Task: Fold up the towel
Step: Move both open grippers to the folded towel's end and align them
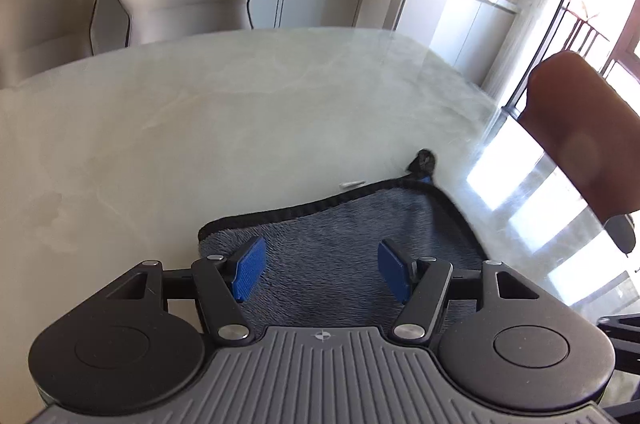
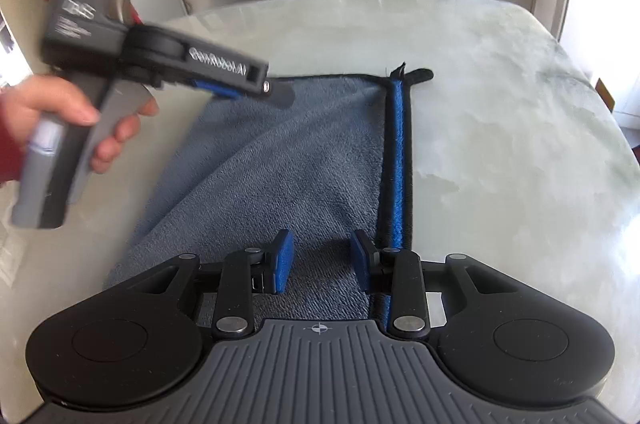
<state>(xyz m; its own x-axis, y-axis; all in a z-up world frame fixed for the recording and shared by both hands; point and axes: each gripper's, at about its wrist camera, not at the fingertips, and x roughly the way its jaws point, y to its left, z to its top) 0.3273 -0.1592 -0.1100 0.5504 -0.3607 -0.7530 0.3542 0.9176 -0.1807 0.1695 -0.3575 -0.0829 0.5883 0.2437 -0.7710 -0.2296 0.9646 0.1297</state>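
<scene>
Right wrist view gives me the grey towel [image 2: 304,160] lying folded on the pale marble table [image 2: 500,112], its blue, black-trimmed edge [image 2: 397,164] running along its right side. My right gripper [image 2: 322,262] hovers over the near end with its pads a narrow gap apart and nothing between them. I see the left gripper [image 2: 244,80], held in a hand [image 2: 52,116], above the towel's far left corner; from its own camera the pads [image 1: 250,270] stand wide, empty.
</scene>
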